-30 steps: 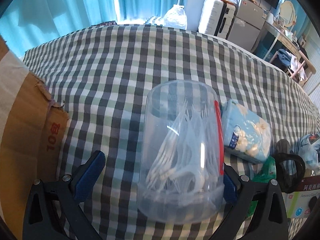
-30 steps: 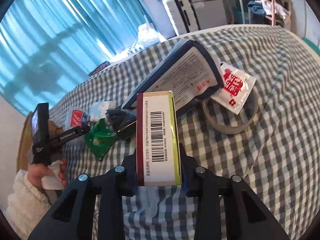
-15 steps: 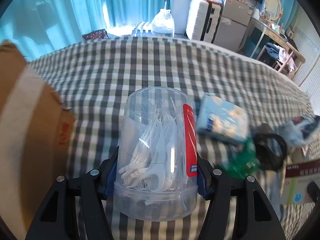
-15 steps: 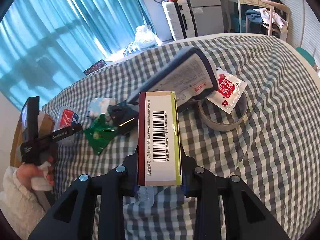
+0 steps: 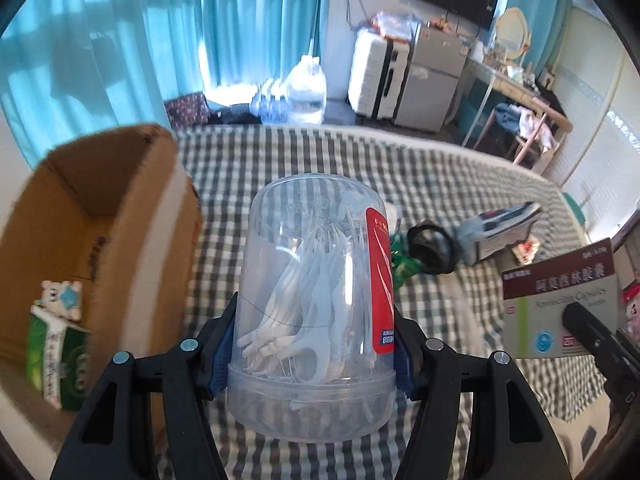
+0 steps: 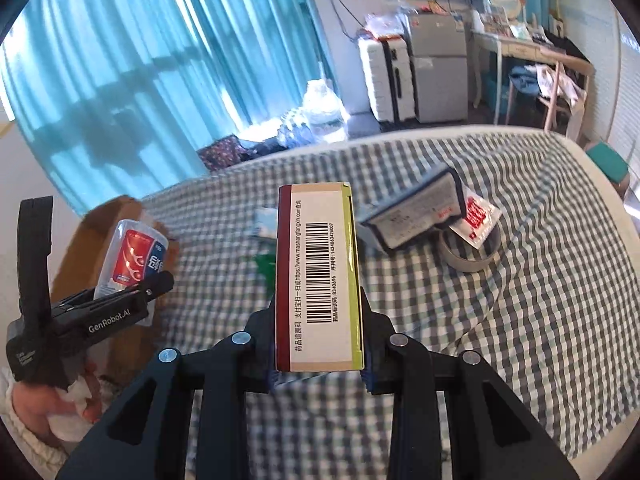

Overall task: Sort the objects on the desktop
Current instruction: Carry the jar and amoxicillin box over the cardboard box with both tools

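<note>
**Clear plastic tub and one medicine carton, each clamped in a claw**

Left wrist view. Clear plastic tub of floss picks [image 5: 316,312], one, red label strip down its right side, white picks heaped inside. Left gripper [image 5: 312,352] closed on the tub low down, near its lid end, both blue pads against its wall; tub is off the cloth. Checked green-and-white cloth [image 5: 460,184] covers the surface beneath. Left of the tub: one open cardboard box [image 5: 100,216], blurred. Inside it, two items: a green carton [image 5: 56,364] and a small white-and-blue packet [image 5: 62,294] resting at its top. Farther right on the cloth: one black ring-shaped object [image 5: 430,248], one green wrapper [image 5: 404,266], one blue-and-white pouch [image 5: 500,228]. At far right, the medicine carton [image 5: 560,300] in dark red and grey, with a black finger across it.

Right wrist view. Right gripper [image 6: 320,364] closed on the one medicine carton [image 6: 318,276], barcode face toward the camera, held upright above the cloth [image 6: 540,320]. Far right on the cloth: the pouch [image 6: 416,216] lying across one grey tape roll [image 6: 472,256], with one red-and-white sachet [image 6: 478,216] on the roll. A pale blue packet [image 6: 266,222] and the green wrapper [image 6: 264,264] show just left of the carton. At left, the left gripper [image 6: 132,284] holds the tub [image 6: 128,256] in front of the cardboard box [image 6: 104,224].
</note>
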Demonstrator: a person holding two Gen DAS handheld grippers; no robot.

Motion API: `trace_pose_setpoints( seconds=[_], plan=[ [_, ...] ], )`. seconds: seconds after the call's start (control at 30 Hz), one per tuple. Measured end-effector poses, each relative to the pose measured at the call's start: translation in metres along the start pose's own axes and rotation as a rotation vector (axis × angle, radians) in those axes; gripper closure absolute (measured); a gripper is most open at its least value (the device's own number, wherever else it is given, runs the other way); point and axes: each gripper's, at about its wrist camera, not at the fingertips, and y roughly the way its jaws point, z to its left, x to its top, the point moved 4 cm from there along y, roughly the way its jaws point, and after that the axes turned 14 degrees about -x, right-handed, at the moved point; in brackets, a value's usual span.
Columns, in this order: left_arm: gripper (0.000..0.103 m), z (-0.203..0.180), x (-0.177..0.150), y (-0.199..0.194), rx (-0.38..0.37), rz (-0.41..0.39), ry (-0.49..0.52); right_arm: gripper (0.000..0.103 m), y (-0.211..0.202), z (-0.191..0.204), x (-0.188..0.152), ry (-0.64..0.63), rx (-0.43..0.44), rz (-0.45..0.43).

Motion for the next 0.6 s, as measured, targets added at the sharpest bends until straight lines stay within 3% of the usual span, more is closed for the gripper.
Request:
trace_pose_setpoints(
  seconds=[0.27,0.43,0.6],
  plan=[
    [0.039,0.008,0.007,-0.082,-0.012,-0.135,0.020,0.074,-0.060,0.041,0.001,-0.062,0.039,-0.096],
    [0.039,0.029,0.009,-0.128,-0.001,-0.204,0.010,0.074,-0.086,0.072,0.005,-0.107,0.074,-0.144],
    [0.039,0.064,0.016,-0.161,0.034,-0.246,-0.019,0.074,-0.099,0.118,0.012,-0.159,0.165,-0.174]
  ],
)
